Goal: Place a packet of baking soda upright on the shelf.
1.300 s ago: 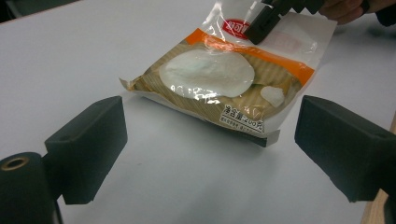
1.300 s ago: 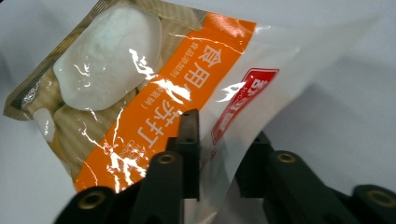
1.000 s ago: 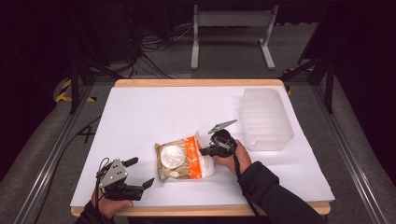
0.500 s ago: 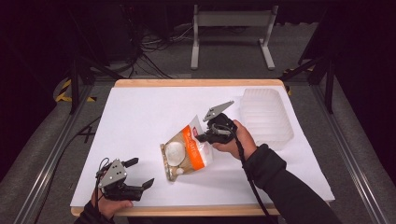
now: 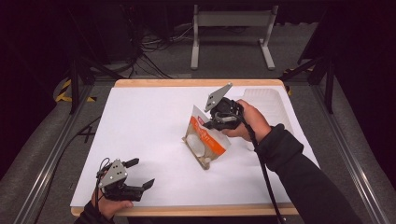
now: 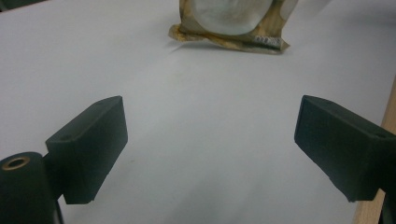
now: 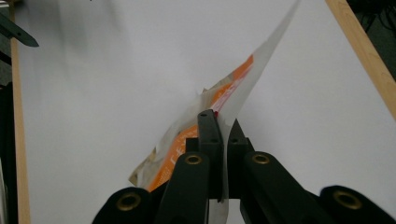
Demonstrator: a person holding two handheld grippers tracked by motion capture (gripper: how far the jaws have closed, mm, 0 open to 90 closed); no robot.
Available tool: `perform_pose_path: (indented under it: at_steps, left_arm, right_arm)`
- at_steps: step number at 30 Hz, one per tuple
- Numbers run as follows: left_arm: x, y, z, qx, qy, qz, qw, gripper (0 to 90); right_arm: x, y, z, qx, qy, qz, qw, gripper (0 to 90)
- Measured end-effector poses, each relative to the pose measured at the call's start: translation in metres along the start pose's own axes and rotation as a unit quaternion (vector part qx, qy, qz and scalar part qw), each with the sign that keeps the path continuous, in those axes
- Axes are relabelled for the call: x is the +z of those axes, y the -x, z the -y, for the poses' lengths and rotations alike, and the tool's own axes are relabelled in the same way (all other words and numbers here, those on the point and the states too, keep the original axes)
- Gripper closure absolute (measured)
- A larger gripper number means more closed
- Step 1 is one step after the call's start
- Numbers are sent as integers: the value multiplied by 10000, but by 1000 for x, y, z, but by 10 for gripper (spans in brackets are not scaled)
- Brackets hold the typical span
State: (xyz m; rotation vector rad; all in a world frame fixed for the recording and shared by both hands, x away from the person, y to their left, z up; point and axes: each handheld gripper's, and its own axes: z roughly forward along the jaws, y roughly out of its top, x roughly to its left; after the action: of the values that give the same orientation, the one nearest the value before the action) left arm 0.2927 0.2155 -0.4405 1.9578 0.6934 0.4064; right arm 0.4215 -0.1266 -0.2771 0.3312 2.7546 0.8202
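Note:
An orange and clear plastic bag (image 5: 205, 139) with white round pieces inside hangs tilted above the middle of the white table (image 5: 149, 121). My right gripper (image 5: 211, 122) is shut on its top edge and holds it up. From the right gripper view the jaws pinch the thin bag (image 7: 224, 105) between them. My left gripper (image 5: 140, 173) rests open near the table's front left edge, nothing between its fingers. Ahead of its jaws in the left gripper view is the bag's lower end (image 6: 229, 23).
A clear plastic container (image 5: 273, 105) stands at the table's back right, behind the right hand. The wooden table edge (image 5: 187, 211) runs along the front. Cables and a metal stand (image 5: 231, 32) lie on the floor beyond the table.
The right gripper has risen with the bag, lifting it from flat on the table to hanging tilted, and moved toward the back. The left gripper has stayed put.

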Motion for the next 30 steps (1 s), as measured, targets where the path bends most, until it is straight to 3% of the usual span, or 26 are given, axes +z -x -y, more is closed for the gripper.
perform_pose_path:
  at_steps: [8,11,14,26,30]
  left_arm:
    - [0,-1,1,-3,-28,16,10000,104]
    - [1,-1,1,-11,-28,16,10000,103]
    - [1,-1,1,3,-39,7,10000,104]
    - [1,-2,3,-47,-59,22,10000,103]
    - [1,-1,3,-50,-82,36,9999,104]
  right_arm:
    - [-19,13,0,-401,-240,194,9987,900]
    - [-27,19,3,-439,-357,320,9979,900]
    - [-32,24,5,-468,-318,339,9978,900]
    - [-100,51,13,-564,-97,799,9952,900]
    - [-111,55,19,-612,-137,851,9944,900]
